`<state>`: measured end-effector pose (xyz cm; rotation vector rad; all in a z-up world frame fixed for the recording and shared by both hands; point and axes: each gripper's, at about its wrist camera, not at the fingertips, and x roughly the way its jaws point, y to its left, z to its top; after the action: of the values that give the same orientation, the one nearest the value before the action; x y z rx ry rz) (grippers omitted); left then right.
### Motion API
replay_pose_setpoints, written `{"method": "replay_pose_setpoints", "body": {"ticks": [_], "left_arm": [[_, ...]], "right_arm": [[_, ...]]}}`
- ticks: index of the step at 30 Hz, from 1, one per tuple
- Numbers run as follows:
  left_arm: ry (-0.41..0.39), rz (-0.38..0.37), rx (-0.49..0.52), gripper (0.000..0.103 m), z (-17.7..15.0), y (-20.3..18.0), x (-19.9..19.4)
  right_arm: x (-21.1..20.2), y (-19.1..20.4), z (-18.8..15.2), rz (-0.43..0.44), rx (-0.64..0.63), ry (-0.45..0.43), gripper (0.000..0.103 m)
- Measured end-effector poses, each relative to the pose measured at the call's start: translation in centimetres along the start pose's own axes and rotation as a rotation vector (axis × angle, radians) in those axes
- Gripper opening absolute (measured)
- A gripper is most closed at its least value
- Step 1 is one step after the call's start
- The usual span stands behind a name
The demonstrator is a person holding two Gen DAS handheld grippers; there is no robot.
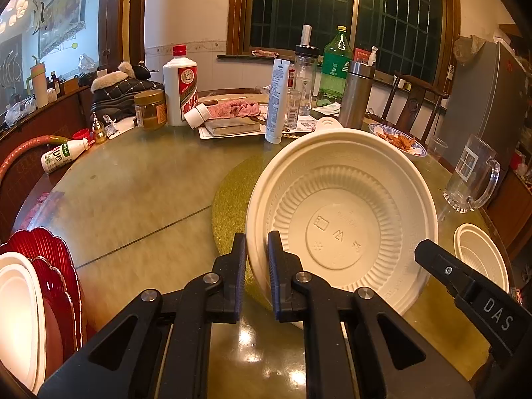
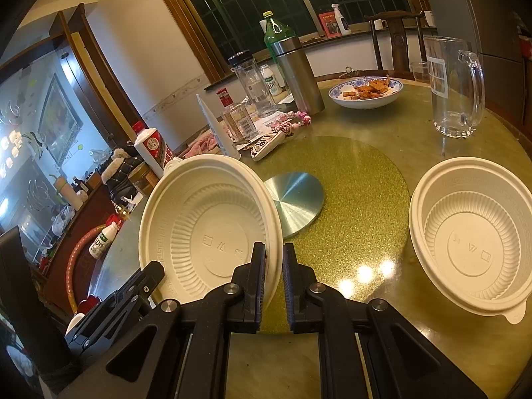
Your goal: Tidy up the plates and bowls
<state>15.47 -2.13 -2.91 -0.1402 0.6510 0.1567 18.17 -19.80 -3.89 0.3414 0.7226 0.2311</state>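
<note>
We find both the left gripper and right gripper pinching one tilted bowl's rim, beside the gold mat.

Dark barred windows in brown wooden frames, cream walls, warm lamplight.
</note>
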Motion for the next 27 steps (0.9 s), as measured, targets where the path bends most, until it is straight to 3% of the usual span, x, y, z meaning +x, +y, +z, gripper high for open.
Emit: {"method": "replay_pose_setpoints", "body": {"ticks": [15, 27], "left_arm": [[-0.053, 0.029, 0.017, 0.011, 0.0, -0.5, -1.0], [-0.156, 0.084, 0.051, 0.011, 0.3, -1.4, -3.1]], "right_arm": [[-0.4, 0.1, 0.1, 0.027, -0.002, -0.018, 0.010], [-1.9, 0.3, 0.3, 0.057, -0.013, -0.077, 0.010]]}}
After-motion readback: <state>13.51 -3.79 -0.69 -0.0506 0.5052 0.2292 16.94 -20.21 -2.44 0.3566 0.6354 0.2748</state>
